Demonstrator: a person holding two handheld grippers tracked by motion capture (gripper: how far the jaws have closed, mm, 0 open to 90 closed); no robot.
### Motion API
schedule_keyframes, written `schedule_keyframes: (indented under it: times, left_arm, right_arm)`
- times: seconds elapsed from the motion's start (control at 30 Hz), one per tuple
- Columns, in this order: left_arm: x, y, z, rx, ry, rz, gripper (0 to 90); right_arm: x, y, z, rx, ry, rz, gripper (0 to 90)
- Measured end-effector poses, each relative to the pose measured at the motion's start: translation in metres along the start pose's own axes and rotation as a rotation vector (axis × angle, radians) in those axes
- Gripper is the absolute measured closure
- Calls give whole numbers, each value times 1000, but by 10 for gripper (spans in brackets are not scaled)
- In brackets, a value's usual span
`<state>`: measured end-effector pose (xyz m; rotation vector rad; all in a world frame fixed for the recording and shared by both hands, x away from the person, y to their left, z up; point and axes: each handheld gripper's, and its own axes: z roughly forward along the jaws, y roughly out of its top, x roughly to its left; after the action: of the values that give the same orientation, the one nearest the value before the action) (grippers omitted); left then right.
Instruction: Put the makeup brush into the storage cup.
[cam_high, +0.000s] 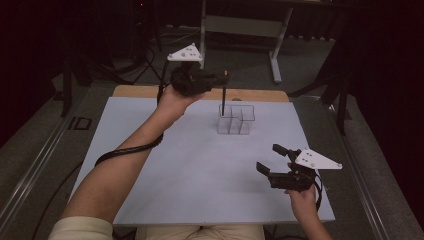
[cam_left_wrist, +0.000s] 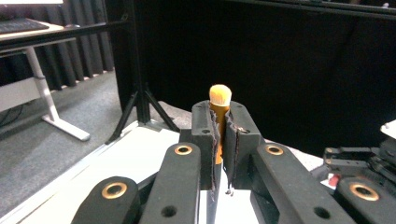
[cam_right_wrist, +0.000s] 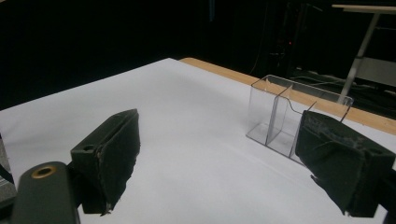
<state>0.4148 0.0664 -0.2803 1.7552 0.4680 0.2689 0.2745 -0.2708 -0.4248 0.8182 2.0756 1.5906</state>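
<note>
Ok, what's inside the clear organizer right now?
The clear organizer shows its dividers and no contents that I can make out. The brush, clamped in the left tool, hangs with its dark handle just above one compartment. Glare hides the compartment floors.

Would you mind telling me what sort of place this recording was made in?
Probably a lab or studio set up for recording: black curtains surround a white-topped table, with a stand and a desk on grey carpet behind.

Left gripper (cam_high: 220, 80) raised, jaws clamped (right gripper (cam_high: 272, 160) low, jaws apart).
</note>
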Motion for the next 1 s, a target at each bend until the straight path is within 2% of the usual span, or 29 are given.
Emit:
schedule_keyframes:
  times: [0.47,0.53,0.63,0.8,1.0]
  left_arm:
    - [7,10,16,-7,41,9,847]
    - [9,10,18,-19,34,-2,846]
    - [11,10,22,-24,37,15,846]
    - [14,10,30,-19,61,27,846]
    - [23,7,35,-26,81,22,846]
  right_arm:
    - [0,0,1,2,9,-1,139]
    - [0,0,1,3,10,2,139]
    - [0,-1,2,6,12,2,139]
    - [-1,-1,3,8,13,1,139]
    - [-1,-2,2,8,14,2,139]
